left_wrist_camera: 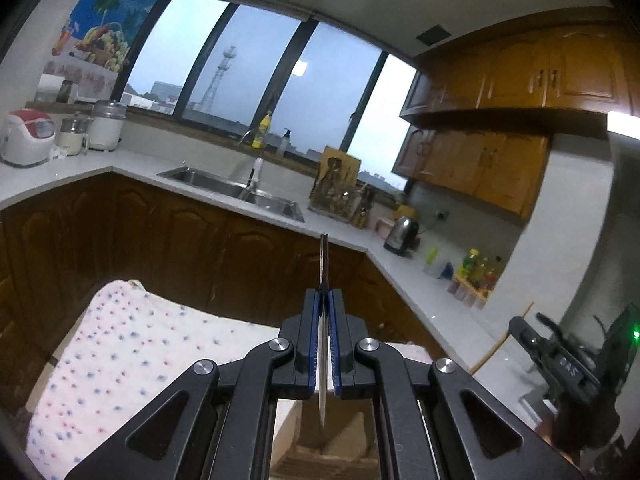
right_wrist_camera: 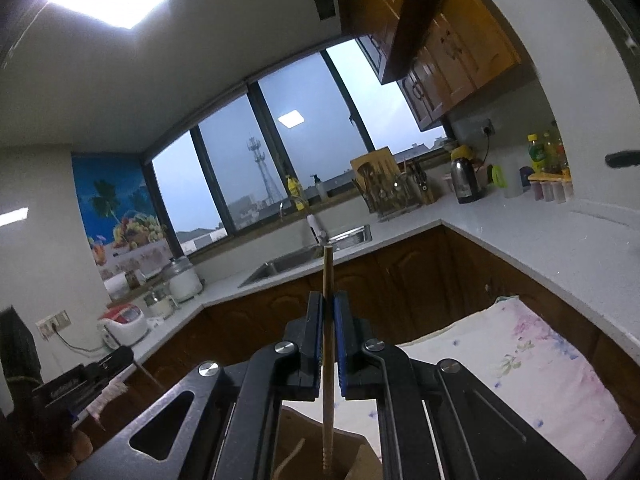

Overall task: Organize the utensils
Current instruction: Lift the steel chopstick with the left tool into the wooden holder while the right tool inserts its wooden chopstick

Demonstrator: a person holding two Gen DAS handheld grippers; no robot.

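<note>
A thin metal utensil, seen edge-on so that its kind cannot be told, is clamped upright between the blue-padded fingers of the left gripper; one end rises above the fingertips and the other hangs below them over a wooden box. A wooden chopstick is gripped in the same upright way by the right gripper, its ridged lower tip reaching down into a cardboard-coloured container at the near edge of the view. Both grippers are held above a cloth-covered surface: a dotted cloth is seen to the left in the left wrist view, and a floral cloth to the right in the right wrist view. Far behind, a sink and a utensil rack are set on the pale tabletop under the windows.
</note>
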